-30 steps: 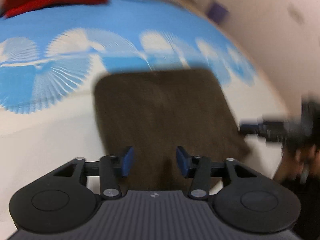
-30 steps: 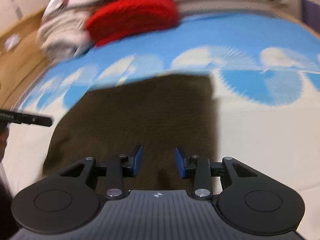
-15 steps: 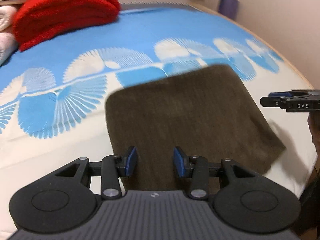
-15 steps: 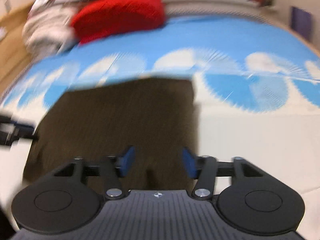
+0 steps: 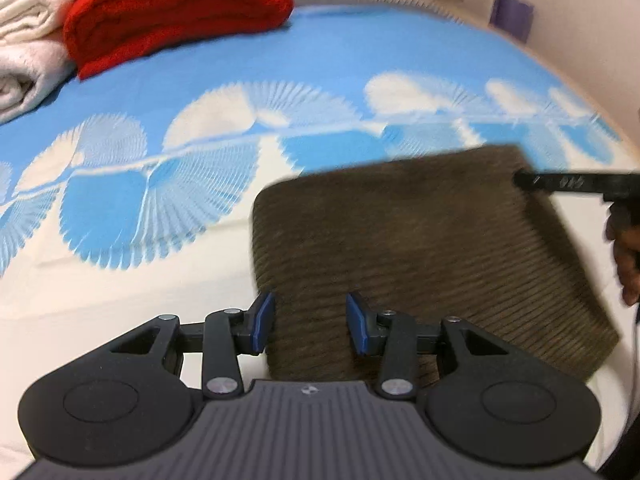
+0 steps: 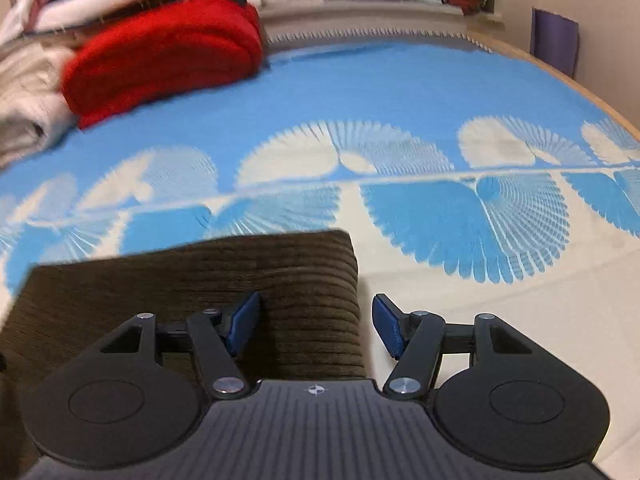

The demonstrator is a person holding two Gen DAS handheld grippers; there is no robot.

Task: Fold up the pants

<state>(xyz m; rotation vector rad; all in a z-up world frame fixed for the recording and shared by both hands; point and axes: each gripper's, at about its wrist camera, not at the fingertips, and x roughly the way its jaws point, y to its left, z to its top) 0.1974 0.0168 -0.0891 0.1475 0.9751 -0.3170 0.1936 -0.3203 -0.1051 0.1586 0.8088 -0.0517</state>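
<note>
Pants: the brown corduroy pants (image 5: pixel 420 248) are seen folded into a flat rectangle, laid on the blue and white patterned bedspread (image 5: pixel 312 64).
Left gripper: the left gripper (image 5: pixel 310 322) is held with its jaws apart and nothing clamped; the near left edge of the pants is seen between and ahead of the jaws.
Right gripper: the right gripper (image 6: pixel 316 326) is held with jaws wide apart, empty; the right edge of the pants (image 6: pixel 192 292) is framed between them.
Beyond the jaws: a folded red blanket (image 6: pixel 160 56) and pale folded towels (image 5: pixel 28 48) are seen far ahead, to the left.
</note>
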